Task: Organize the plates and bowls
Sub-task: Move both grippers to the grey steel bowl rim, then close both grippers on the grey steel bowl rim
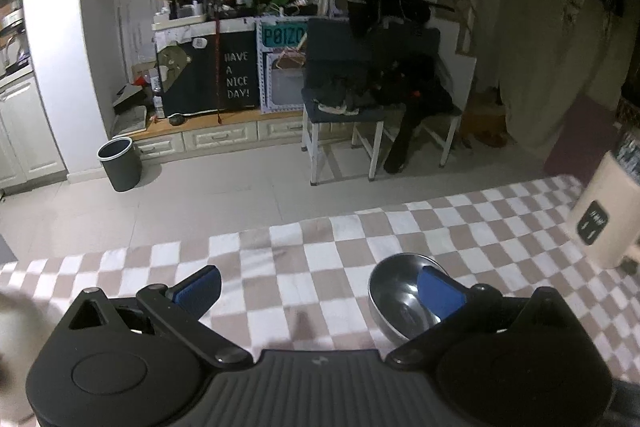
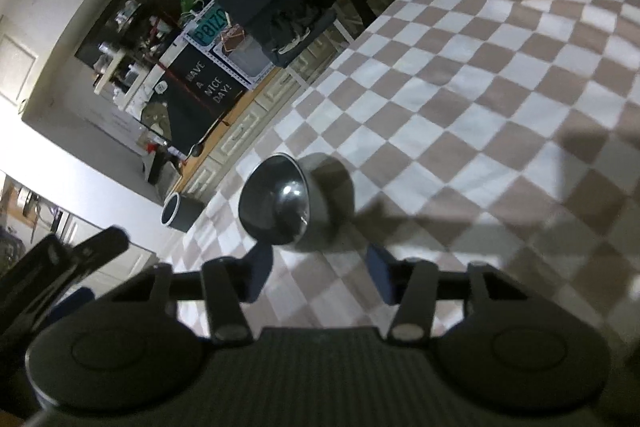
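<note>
One metal bowl [image 1: 400,293] in view, no plates visible. It sits on the desk, on the brown-and-white checked cloth [image 1: 320,259], near the desk's far edge.

Left tool [image 1: 320,293]: both blue fingers spread wide, released, nothing between them. Its right finger overlaps the bowl's near rim in this view; cannot tell whether it touches. Left finger is over bare cloth, well apart from the bowl.

Right tool [image 2: 320,277]: two blue fingers apart, released, holding nothing. Camera rolled sideways here. The same bowl [image 2: 296,203] lies just ahead of the fingertips, between their lines, not gripped. Bowl's shadow and the tool's shadow fall on the cloth [image 2: 480,87].

One cream appliance [image 1: 604,223] with a black label stands on the desk at the far right, well apart from the bowl.

Beyond the desk: one grey bin [image 1: 120,163] on the tiled floor, one chair [image 1: 360,83] piled with dark clothes, one black sign [image 1: 238,75] reading "HAVE A NICE DAY!".
</note>
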`<state>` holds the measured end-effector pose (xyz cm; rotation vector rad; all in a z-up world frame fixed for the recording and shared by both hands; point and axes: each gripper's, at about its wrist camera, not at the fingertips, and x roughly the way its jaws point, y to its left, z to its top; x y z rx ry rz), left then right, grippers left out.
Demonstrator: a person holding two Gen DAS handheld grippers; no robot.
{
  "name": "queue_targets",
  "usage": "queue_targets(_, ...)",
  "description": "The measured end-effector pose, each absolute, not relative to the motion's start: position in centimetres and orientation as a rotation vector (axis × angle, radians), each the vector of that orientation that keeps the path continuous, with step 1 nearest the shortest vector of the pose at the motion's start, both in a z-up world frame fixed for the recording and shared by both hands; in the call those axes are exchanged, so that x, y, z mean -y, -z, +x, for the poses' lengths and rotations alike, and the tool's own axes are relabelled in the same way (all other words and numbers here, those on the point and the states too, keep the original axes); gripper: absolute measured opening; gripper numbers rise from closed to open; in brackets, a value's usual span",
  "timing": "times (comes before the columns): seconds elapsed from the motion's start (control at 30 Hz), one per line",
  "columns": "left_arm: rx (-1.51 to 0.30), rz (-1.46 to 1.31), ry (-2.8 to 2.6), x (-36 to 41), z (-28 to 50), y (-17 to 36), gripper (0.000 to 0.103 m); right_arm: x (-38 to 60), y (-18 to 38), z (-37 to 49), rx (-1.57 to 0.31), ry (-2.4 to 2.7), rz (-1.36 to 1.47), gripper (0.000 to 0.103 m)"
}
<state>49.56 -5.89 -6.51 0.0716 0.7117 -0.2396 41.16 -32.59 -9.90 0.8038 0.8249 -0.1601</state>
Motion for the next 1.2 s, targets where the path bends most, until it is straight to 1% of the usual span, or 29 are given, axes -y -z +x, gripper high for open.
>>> queue_targets(0.1,-0.727,0.119,0.255,7.8,51.6,8.1,0.102,32.6,11.0,42.5,-0.838,0.173,0.841,0.050)
queue_targets(0.37,-0.780,0.232,0.267,11.4,55.1,12.6,0.100,32.4,13.2,45.0,-0.872,0.156,0.867,0.050)
queue_targets(0.43,-0.786,0.245,0.263,11.4,55.5,13.3,0.098,32.5,13.3,45.2,-0.877,0.145,0.844,0.050)
queue_targets(0.47,-0.790,0.249,0.258,11.4,55.8,13.6,0.096,32.4,13.2,45.3,-0.881,0.141,0.821,0.046)
queue_targets(0.5,-0.796,0.250,0.252,11.3,56.0,13.8,0.094,32.3,13.1,45.4,-0.886,0.135,0.793,0.037)
queue_targets(0.6,-0.810,0.245,0.241,10.8,56.5,14.2,0.086,32.5,12.8,45.3,-0.887,0.120,0.729,0.026)
queue_targets(0.63,-0.816,0.242,0.245,10.7,56.5,14.2,0.086,32.6,12.8,45.4,-0.885,0.122,0.702,0.024)
queue_targets(0.7,-0.820,0.240,0.249,10.5,56.4,14.1,0.086,33.0,12.6,44.9,-0.871,0.121,0.668,0.023)
queue_targets(0.77,-0.818,0.245,0.262,10.3,56.3,14.0,0.083,33.1,12.4,44.8,-0.866,0.124,0.644,0.021)
queue_targets(0.83,-0.826,0.252,0.280,10.1,56.1,13.8,0.073,32.9,12.2,44.8,-0.861,0.120,0.620,0.018)
queue_targets(0.87,-0.832,0.255,0.288,9.9,56.0,13.8,0.070,32.9,12.1,44.7,-0.860,0.117,0.611,0.017)
queue_targets(0.93,-0.851,0.249,0.309,9.7,55.6,13.9,0.052,33.0,12.1,44.6,-0.853,0.109,0.595,0.016)
queue_targets(0.97,-0.868,0.233,0.324,9.4,55.4,13.9,0.047,33.0,12.1,44.7,-0.852,0.102,0.588,0.014)
queue_targets(1.03,-0.892,0.192,0.347,8.7,55.0,14.1,0.033,32.8,12.2,45.2,-0.850,0.082,0.572,0.011)
queue_targets(1.07,-0.903,0.167,0.358,8.4,54.8,14.2,0.029,32.6,12.1,45.2,-0.850,0.075,0.557,0.010)
queue_targets(1.13,-0.922,0.124,0.376,7.7,54.4,14.3,0.016,32.4,12.0,45.4,-0.851,0.055,0.511,0.010)
queue_targets(1.2,-0.927,0.101,0.392,7.1,54.0,14.2,0.008,32.1,11.9,45.4,-0.854,0.040,0.484,0.010)
